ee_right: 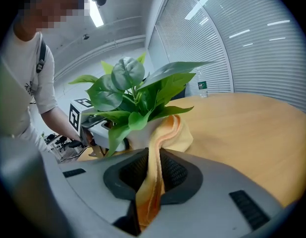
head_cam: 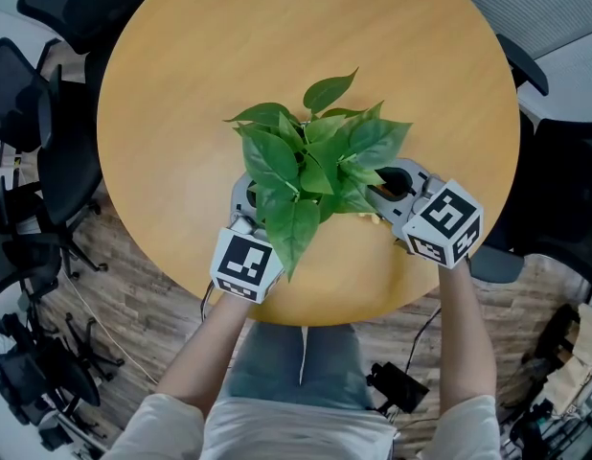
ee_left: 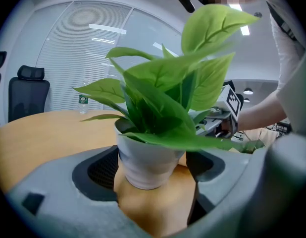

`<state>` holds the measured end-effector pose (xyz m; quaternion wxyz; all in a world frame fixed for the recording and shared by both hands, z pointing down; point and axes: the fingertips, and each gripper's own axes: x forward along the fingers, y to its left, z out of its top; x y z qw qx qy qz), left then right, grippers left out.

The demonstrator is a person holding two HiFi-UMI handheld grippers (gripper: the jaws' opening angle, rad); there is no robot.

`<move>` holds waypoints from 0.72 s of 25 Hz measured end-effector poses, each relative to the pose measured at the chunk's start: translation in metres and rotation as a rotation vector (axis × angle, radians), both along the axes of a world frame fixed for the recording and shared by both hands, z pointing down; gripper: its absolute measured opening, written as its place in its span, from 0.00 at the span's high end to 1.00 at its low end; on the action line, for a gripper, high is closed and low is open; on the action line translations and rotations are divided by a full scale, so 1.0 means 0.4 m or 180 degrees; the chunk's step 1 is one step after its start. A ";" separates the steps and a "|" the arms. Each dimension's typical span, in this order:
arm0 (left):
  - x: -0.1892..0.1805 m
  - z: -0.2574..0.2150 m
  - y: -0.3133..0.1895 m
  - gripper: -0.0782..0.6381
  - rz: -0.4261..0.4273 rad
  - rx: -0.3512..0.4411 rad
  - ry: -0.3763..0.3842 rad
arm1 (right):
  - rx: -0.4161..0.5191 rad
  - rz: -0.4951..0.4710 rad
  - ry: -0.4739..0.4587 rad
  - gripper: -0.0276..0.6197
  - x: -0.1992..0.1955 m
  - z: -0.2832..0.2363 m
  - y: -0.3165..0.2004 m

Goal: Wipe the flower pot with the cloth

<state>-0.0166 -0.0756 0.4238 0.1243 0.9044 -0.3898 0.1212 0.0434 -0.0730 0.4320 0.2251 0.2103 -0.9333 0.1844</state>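
Observation:
A white flower pot (ee_left: 149, 163) with a leafy green plant (head_cam: 315, 161) stands on the round wooden table (head_cam: 181, 84), near its front edge. My left gripper (ee_left: 153, 168) reaches it from the left, jaws spread wide, with both pads against the pot's sides. In the head view the leaves hide the pot and most of the left gripper (head_cam: 246, 199). My right gripper (ee_right: 150, 168) is shut on an orange-yellow cloth (ee_right: 169, 132), which drapes forward against the right side of the pot (ee_right: 138, 137). From above, the right gripper (head_cam: 390, 190) sits close beside the plant, and a bit of cloth (head_cam: 376, 218) shows.
Black office chairs (head_cam: 33, 151) stand left of the table, and another is at the right. A small water bottle (ee_left: 82, 103) stands far back on the table. Cables and gear lie on the wooden floor near the person's legs.

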 end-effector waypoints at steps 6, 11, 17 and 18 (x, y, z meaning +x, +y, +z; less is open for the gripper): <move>0.000 0.000 0.001 0.28 -0.0056 -0.0034 0.0039 | -0.0027 -0.0001 -0.0046 0.87 -0.009 -0.001 0.050; 0.000 -0.002 0.003 0.28 -0.0073 -0.0037 0.0034 | -0.0042 0.0006 -0.0045 0.87 -0.037 0.011 0.107; 0.002 0.006 0.002 0.28 -0.0005 -0.0043 0.0017 | -0.0082 0.0035 -0.0126 0.87 -0.038 0.019 0.112; 0.002 0.007 0.004 0.28 0.0035 -0.0055 0.0017 | -0.0094 0.0047 -0.0141 0.87 -0.035 0.019 0.111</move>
